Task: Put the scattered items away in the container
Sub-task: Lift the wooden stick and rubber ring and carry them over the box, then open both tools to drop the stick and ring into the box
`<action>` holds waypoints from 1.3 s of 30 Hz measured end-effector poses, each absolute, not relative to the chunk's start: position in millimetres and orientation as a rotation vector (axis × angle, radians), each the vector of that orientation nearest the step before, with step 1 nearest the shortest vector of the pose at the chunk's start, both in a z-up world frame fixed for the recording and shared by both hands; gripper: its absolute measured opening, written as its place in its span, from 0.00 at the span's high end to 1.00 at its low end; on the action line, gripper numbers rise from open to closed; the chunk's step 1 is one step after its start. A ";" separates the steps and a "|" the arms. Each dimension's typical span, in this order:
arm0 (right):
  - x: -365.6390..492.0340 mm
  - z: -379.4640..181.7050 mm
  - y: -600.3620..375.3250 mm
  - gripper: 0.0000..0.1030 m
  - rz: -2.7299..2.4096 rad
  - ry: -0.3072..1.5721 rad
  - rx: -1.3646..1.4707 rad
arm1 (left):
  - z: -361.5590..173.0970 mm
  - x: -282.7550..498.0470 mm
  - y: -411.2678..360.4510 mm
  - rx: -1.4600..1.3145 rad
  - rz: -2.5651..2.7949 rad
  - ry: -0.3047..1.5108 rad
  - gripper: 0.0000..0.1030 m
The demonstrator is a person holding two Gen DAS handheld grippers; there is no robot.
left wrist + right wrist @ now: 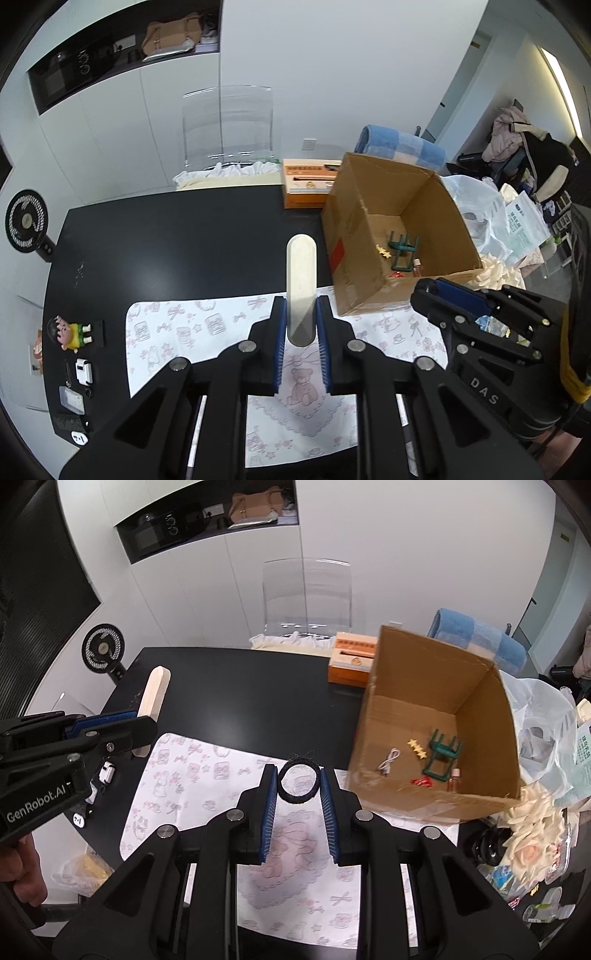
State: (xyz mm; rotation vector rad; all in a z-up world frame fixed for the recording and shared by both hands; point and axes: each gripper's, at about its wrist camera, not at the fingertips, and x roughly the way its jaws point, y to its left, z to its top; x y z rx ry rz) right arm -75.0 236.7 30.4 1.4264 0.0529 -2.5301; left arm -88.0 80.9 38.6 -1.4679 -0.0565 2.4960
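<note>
A pale wooden stick [301, 280] stands at frame centre, clamped in the left tool [301, 332]. The right tool [298, 786] pinches a black ring [298, 780] above the patterned cloth [207, 775]. Right of both, the cardboard box [480, 716] on the black tabletop [240, 701] holds a green rack [441, 755].

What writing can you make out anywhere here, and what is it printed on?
"DAS": on the right gripper body.
"GenRobot.AI": on the left gripper body.
Orange box: print too blurred to read.
Plastic bag: blue print too small to read.
</note>
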 end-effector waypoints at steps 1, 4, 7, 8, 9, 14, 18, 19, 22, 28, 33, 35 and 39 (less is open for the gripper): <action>-77.2 31.0 243.2 0.76 -2.534 0.050 1.424 | 38.8 -90.3 86.9 -1.466 2.494 -0.049 0.84; -83.5 32.1 262.4 0.76 -2.545 0.039 1.417 | 39.2 -97.0 105.0 -1.461 2.488 -0.027 0.84; -88.9 31.8 279.6 0.76 -2.557 0.028 1.415 | 40.5 -105.1 125.3 -1.454 2.481 -0.005 0.84; -91.1 31.6 285.9 0.76 -2.562 0.023 1.414 | 40.6 -107.8 131.5 -1.451 2.478 0.000 0.84; -93.2 31.3 292.2 0.76 -2.567 0.018 1.414 | 40.7 -110.5 137.6 -1.447 2.476 0.006 0.84; -106.6 30.2 324.5 0.76 -2.591 0.003 1.416 | 39.6 -126.4 171.3 -1.436 2.457 0.026 0.84; -121.2 28.1 349.8 0.76 -2.610 -0.008 1.423 | 39.3 -140.5 197.5 -1.425 2.439 0.019 0.84; -125.2 27.5 355.3 0.76 -2.614 -0.008 1.426 | 39.0 -143.9 203.6 -1.423 2.435 0.019 0.84; -137.0 25.0 370.6 0.76 -2.623 -0.017 1.434 | 36.5 -156.5 222.8 -1.421 2.419 0.026 0.84; -163.5 12.5 404.0 0.76 -2.636 -0.044 1.469 | 24.0 -187.1 255.9 -1.434 2.385 0.044 0.84; -185.0 -2.9 424.4 0.76 -2.624 -0.063 1.509 | 9.3 -209.4 275.5 -1.460 2.353 0.052 0.84; -194.5 -11.6 431.7 0.76 -2.616 -0.071 1.528 | 2.9 -216.8 281.3 -1.475 2.340 0.054 0.84; -212.1 -30.1 443.8 0.76 -2.599 -0.094 1.572 | -16.4 -233.9 294.3 -1.516 2.309 0.059 0.84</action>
